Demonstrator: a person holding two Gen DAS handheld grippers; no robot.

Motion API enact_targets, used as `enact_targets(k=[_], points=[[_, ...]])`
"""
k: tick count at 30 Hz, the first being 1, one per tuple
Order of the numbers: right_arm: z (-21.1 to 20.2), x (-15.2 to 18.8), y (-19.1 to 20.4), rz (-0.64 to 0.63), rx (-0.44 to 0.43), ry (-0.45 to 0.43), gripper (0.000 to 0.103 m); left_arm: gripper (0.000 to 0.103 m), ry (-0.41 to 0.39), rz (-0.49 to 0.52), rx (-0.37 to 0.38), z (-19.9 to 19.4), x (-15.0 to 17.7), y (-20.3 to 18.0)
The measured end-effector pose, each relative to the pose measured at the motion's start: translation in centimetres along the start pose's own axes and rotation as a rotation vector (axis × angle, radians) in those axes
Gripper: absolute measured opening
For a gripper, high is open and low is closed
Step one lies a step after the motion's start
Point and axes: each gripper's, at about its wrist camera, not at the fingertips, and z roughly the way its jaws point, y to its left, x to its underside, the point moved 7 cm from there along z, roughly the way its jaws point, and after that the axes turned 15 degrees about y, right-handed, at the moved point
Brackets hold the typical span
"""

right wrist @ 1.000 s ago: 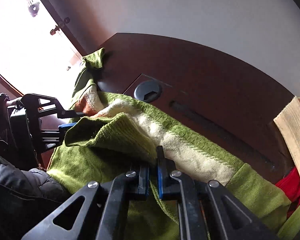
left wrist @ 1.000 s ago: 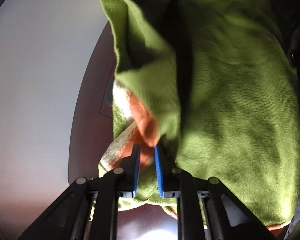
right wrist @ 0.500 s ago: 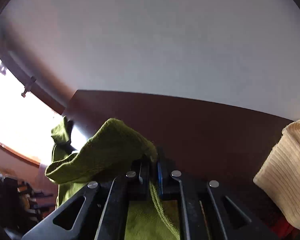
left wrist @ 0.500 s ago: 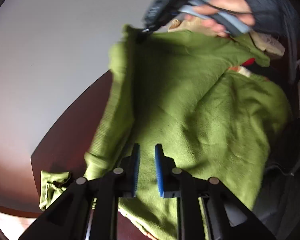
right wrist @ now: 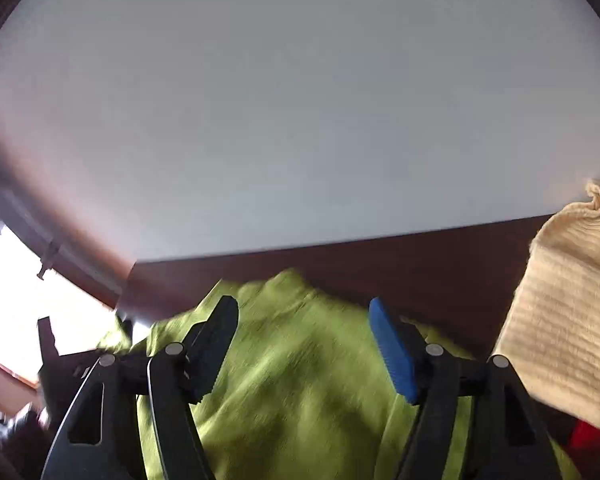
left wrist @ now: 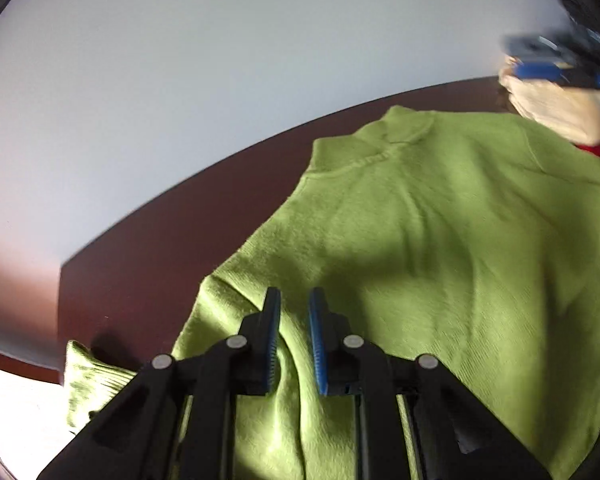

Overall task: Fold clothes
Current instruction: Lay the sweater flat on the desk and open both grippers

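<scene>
A green knitted sweater (left wrist: pixel 440 248) lies spread on the dark brown table (left wrist: pixel 160 260), collar toward the far edge. My left gripper (left wrist: pixel 295 296) sits low over its near left part, jaws nearly together, with a fold of the green knit pinched between the blue pads. In the right wrist view the sweater (right wrist: pixel 300 380) lies under my right gripper (right wrist: pixel 302 308). Its jaws are opening and stand wide apart, the pads touching no cloth. That right gripper shows as a blur (left wrist: pixel 540 60) at the top right of the left wrist view.
A cream knitted cloth (right wrist: pixel 572 320) is piled at the right end of the table, with something red (right wrist: pixel 588 436) under it. A white wall runs along the table's far edge. A bright window is at the left. One green sleeve (left wrist: pixel 88 384) hangs over the left edge.
The right jaws, shut on the sweater's edge before, have opened and let it go. The left gripper swung sideways with its cloth, and the bunched, lifted sweater now lies spread out.
</scene>
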Motion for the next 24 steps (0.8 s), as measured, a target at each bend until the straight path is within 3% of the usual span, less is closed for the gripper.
enact_targets(k=[3,5,7,13,17,19,21,23,24], points=[[2.4,3.1,2.3,-0.115,0.063,0.13,0.07,0.015,0.046,-0.102,0.036,2.0,-0.8,1.5],[4.0,3.9,1.6,-0.061,0.03,0.168,0.07,0.02,0.041,-0.169,0.07,2.4,-1.7,2.9],[5.1,4.2,-0.5,0.025,0.033,0.187,0.07,0.03,0.04,-0.175,0.03,2.8,-3.0,3.9],[4.2,5.7,-4.3,0.052,0.205,0.155,0.063,0.038,0.0,-0.169,-0.008,3.6,-6.1,5.3],[3.2,6.0,-5.6,0.139,0.17,0.123,0.053,0.045,-0.021,-0.158,-0.045,3.8,-7.8,5.4],[3.0,5.7,-4.9,0.14,0.178,0.138,0.053,0.045,-0.02,-0.148,-0.053,3.8,-8.3,5.7],[1.8,5.3,-2.8,0.117,0.179,0.096,0.054,0.042,-0.004,-0.138,-0.056,3.3,-8.2,6.1],[0.1,5.8,0.5,0.028,0.14,0.053,0.055,0.037,-0.046,-0.119,-0.074,1.1,-7.2,6.2],[0.1,6.3,1.8,-0.011,0.132,0.072,0.055,0.037,-0.067,-0.11,-0.082,0.0,-6.7,6.3]])
